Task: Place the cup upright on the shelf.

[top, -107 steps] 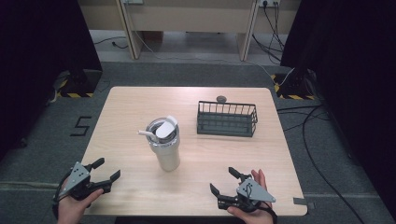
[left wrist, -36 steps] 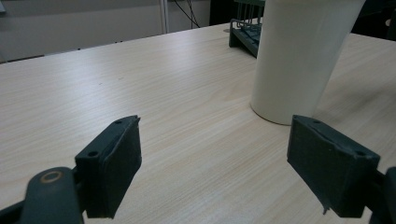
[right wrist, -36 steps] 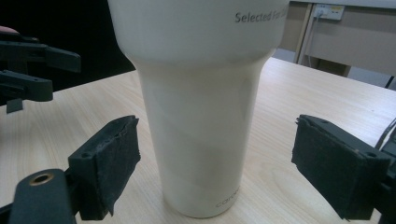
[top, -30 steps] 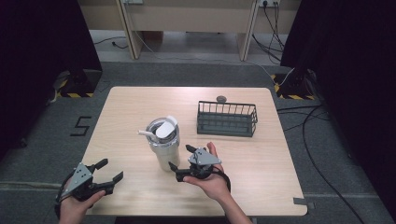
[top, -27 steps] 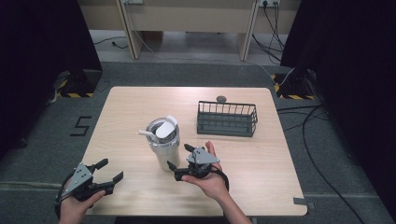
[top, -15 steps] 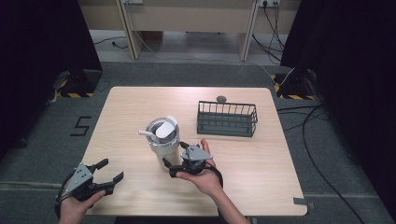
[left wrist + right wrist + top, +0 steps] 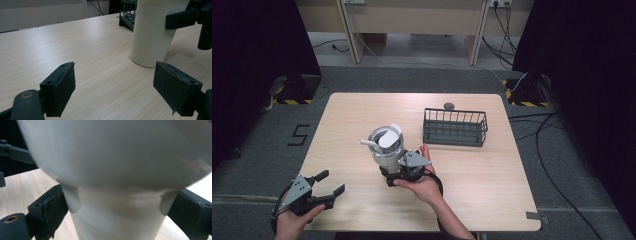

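A lab or recording studio, by the look: black curtains [image 7: 252, 45] hang left and right, cables [image 7: 557, 165] trail over grey carpet [image 7: 412, 77], hazard tape [image 7: 289, 101] marks the floor beside the lone bench [image 7: 492, 165]

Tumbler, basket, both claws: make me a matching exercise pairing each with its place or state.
Things:
1. white tumbler
2. dark wire basket
3. left claw
4. right claw

Places or states:
A. open over bare tabletop near the table's front left corner
B. jaws on either side of the tumbler's body
C. stands upright mid-table, lid on
D. toward the table's far right, nothing visible inside

Pairs: 1-C, 2-D, 3-A, 4-B
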The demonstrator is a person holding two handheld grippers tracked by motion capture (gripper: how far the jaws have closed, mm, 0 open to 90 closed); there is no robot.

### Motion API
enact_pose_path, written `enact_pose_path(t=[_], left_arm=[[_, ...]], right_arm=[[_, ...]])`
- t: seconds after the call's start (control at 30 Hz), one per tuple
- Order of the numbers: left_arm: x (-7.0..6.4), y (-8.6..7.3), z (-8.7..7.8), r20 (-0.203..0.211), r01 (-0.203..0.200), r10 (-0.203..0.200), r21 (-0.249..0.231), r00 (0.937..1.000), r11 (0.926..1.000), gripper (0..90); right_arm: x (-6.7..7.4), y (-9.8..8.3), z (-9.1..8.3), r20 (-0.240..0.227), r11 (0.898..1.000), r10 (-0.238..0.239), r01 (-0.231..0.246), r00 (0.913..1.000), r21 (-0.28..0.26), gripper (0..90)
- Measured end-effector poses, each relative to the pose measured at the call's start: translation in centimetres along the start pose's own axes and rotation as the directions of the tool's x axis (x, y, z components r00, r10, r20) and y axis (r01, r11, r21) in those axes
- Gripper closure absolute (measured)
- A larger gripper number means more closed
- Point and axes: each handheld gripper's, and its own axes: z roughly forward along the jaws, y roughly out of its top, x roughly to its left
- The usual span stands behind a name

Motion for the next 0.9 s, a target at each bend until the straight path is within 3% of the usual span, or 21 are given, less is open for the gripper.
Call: enact_pose_path(t=[0.5,0.9], left_arm=[[0.0,0.0,0.0,0.009,0.003,-0.003,-0.001,1.0,1.0,17.7],[0.0,-0.1,0.0,0.016,0.011,-0.011,-0.004,0.9998,0.9999,18.2]], right_arm=[[-0.1,-0.2,1.2,-0.003,0.999,-0.015,0.014,0.9999,-0.045,9.8],[0.0,-0.1,1.1,-0.008,0.998,-0.033,0.033,0.9994,-0.05,10.9]])
